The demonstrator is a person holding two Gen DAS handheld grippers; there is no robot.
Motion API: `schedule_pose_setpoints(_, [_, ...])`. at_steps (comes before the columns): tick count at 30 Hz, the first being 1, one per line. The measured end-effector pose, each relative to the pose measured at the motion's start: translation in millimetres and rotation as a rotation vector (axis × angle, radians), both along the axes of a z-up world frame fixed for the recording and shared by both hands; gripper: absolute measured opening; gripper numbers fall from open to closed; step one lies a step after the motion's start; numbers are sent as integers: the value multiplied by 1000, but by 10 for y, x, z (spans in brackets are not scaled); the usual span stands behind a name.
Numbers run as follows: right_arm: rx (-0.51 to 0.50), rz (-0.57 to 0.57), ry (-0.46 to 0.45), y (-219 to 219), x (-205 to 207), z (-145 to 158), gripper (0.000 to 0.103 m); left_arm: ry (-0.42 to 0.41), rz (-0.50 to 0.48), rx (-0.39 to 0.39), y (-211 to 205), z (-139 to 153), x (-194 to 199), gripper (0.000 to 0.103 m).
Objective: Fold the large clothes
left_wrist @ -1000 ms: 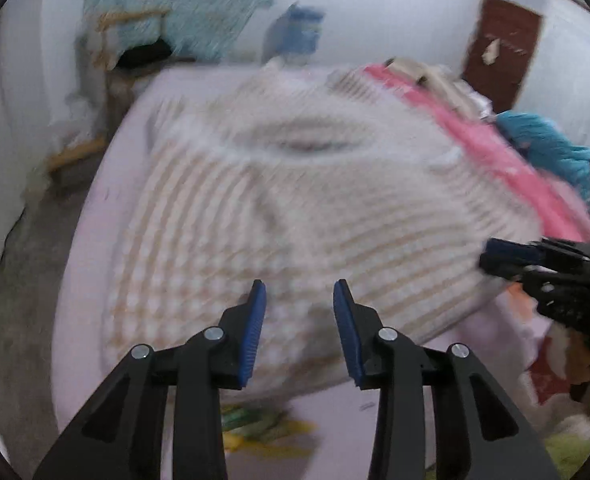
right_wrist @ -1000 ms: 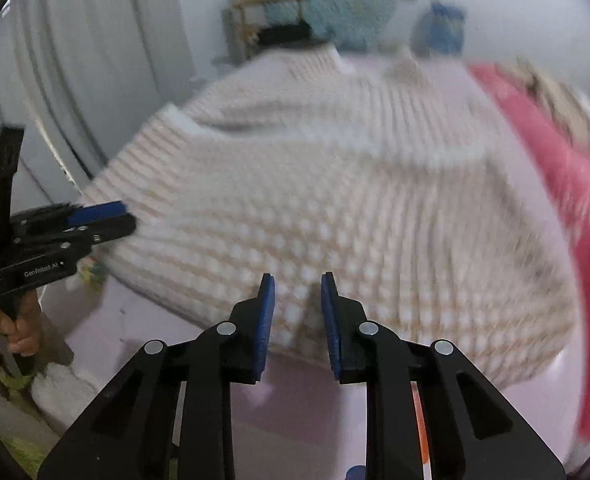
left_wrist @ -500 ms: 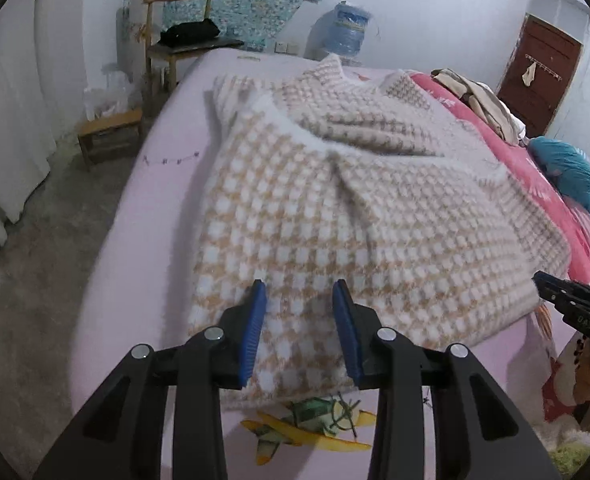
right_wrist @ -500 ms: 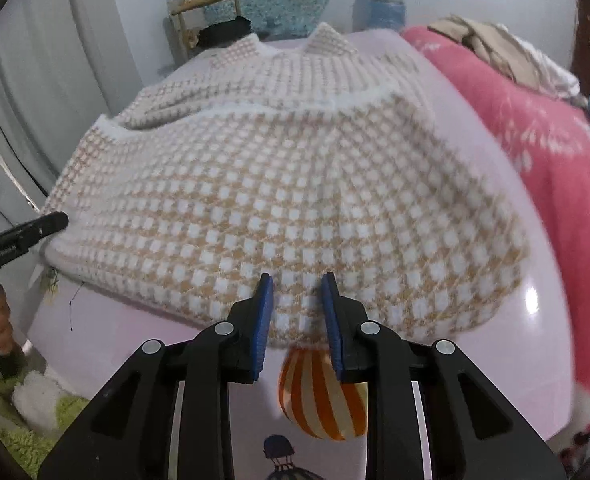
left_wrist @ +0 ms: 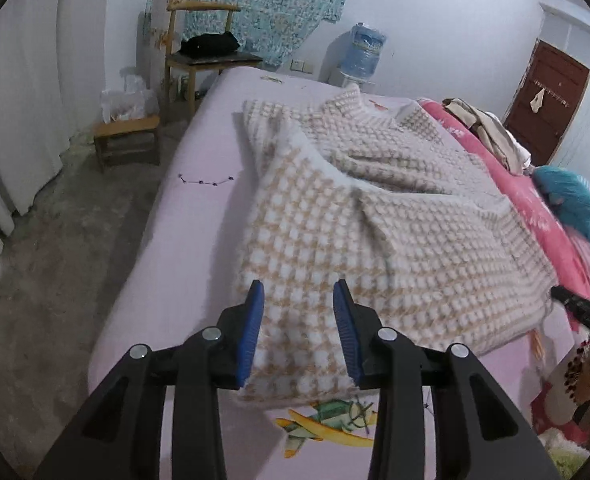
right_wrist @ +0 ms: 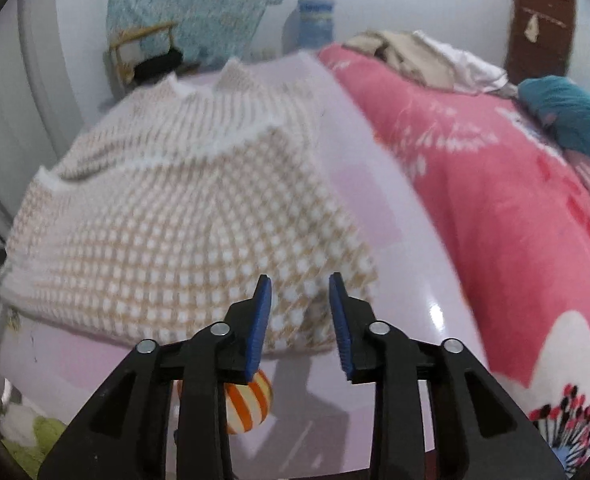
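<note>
A large tan-and-white checked sweater [left_wrist: 375, 216] lies on the pink bed sheet [left_wrist: 199, 216], its lower part folded up over the body, collar at the far end. My left gripper [left_wrist: 298, 300] is open and empty over the near left corner of the fold. The right wrist view shows the same sweater [right_wrist: 183, 216]. My right gripper [right_wrist: 300, 292] is open and empty over its near right corner. The tip of the right gripper shows at the left wrist view's right edge [left_wrist: 575, 304].
A pink floral blanket [right_wrist: 495, 208] with a pile of clothes [right_wrist: 423, 56] and a teal garment [right_wrist: 567, 112] lies along the right side of the bed. A wooden chair [left_wrist: 199, 48], a low stool [left_wrist: 127, 140] and a water bottle [left_wrist: 363, 52] stand beyond the bed.
Both grippers have drawn back and down toward the near edge of the sweater. The right gripper has swung right and its jaws have opened wider. The sweater has settled flat.
</note>
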State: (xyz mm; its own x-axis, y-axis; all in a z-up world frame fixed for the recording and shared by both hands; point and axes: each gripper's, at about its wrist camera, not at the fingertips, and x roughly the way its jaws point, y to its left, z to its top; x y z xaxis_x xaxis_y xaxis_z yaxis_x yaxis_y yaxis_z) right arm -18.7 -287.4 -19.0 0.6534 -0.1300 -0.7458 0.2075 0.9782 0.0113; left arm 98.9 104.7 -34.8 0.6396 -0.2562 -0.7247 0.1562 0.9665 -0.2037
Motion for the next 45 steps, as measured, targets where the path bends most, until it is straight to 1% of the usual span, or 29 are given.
schedule_pose_setpoints(1, [8,-24,11,-59,28,-46,35,29,7,7,13,-80,43,36])
schedule_pose_setpoints(2, [23,-41,40,-124,72,-129,35,56,13,3,25,-142,76,36])
schedule_pose_setpoints(3, [61,-50,67,-187,116,-244,35,58,17,-5,27,-149,84,36])
schedule_pose_setpoints(4, [74,-51,61,-233,102,-231,35,55,15,1,7,-114,88,36])
schedule_pose_setpoints(6, [62,-43,65,-218,121,-109,35,53,14,8,-4,-28,88,36])
schedule_pose_setpoints(7, [69,-47,55,-229,122,-55,35,46,18,-2,11,27,88,36])
schedule_pose_setpoints(10, [140,-41,5,-248,132,152,38,15,23,-10,17,185,108,36])
schedule_pose_setpoints(11, [150,-30,-10,-228,163,205,42,0,16,-6,-9,243,132,36])
schedule_pose_setpoints(12, [156,-17,-19,-211,195,236,50,-11,4,0,-53,294,168,37])
schedule_pose_setpoints(13, [169,8,-28,-160,249,265,55,-18,-11,5,-101,323,205,39])
schedule_pose_setpoints(14, [182,33,-36,-104,314,277,61,-21,-23,8,-146,346,240,44])
schedule_pose_setpoints(15, [190,51,-37,-67,378,274,65,-22,-39,10,-206,359,286,46])
schedule_pose_setpoints(16, [197,82,-30,16,474,265,66,-17,-59,14,-293,368,351,47])
schedule_pose_setpoints(18, [191,119,-16,140,628,247,68,9,-96,35,-481,356,487,58])
schedule_pose_setpoints(19, [171,140,-13,234,725,243,69,13,-107,45,-549,348,515,58])
schedule_pose_setpoints(20, [157,153,-12,301,757,248,71,12,-123,55,-629,344,550,61])
schedule_pose_setpoints(21, [145,168,-14,358,811,247,72,11,-140,66,-708,336,582,66])
schedule_pose_setpoints(24, [133,200,-10,487,969,231,74,20,-159,137,-945,263,678,71])
schedule_pose_setpoints(27, [145,214,11,531,1128,114,75,71,-157,183,-1103,104,801,73])
schedule_pose_setpoints(30, [138,209,64,549,1220,-66,76,146,-141,194,-1137,-80,889,78])
schedule_pose_setpoints(31, [139,201,100,542,1258,-166,76,147,-134,187,-1134,-103,892,79])
schedule_pose_setpoints(32, [149,195,114,524,1273,-233,77,145,-128,181,-1123,-108,891,80])
schedule_pose_setpoints(33, [160,193,100,507,1267,-249,78,146,-128,182,-1125,-110,893,80])
schedule_pose_setpoints(38, [145,205,88,520,1268,-255,81,150,-120,188,-1125,-123,896,83])
schedule_pose_setpoints(45, [140,212,77,533,1265,-276,82,160,-99,199,-1131,-130,913,88])
